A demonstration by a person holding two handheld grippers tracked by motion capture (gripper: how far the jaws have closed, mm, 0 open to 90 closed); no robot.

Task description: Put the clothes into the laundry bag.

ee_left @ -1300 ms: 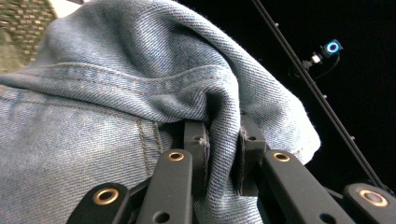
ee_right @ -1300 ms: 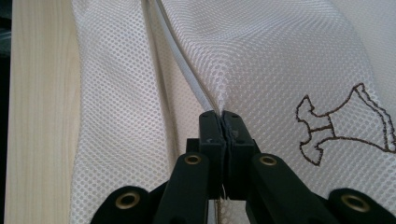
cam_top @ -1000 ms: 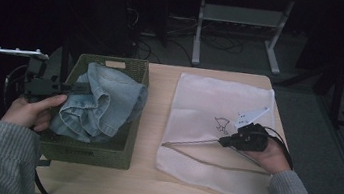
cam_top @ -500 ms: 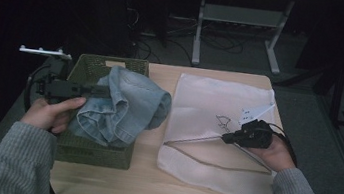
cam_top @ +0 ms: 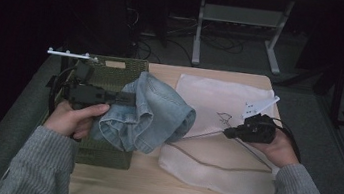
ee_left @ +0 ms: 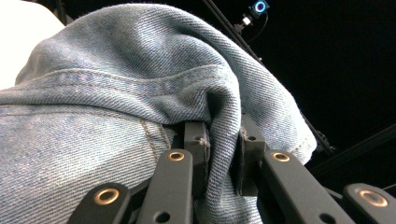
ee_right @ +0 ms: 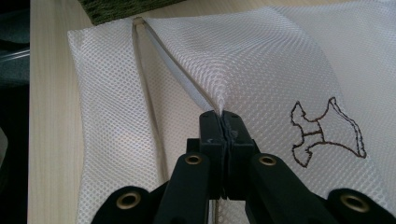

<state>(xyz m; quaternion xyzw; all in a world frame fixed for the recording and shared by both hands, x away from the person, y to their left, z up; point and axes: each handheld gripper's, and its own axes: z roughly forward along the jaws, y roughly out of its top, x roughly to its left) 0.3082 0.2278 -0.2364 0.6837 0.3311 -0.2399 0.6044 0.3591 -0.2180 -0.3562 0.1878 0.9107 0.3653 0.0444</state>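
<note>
While my left gripper (cam_top: pixel 132 99) clamps a fold of the denim garment (cam_top: pixel 157 115), lifted between the green basket (cam_top: pixel 102 154) and the white mesh bag (cam_top: pixel 222 159), my right gripper (cam_top: pixel 228 132) pinches the bag's upper layer by its opening. I judge the heavy denim could snag that edge and drag the mesh free. Pale wooden table (cam_top: pixel 148 184); dark room behind.
</note>
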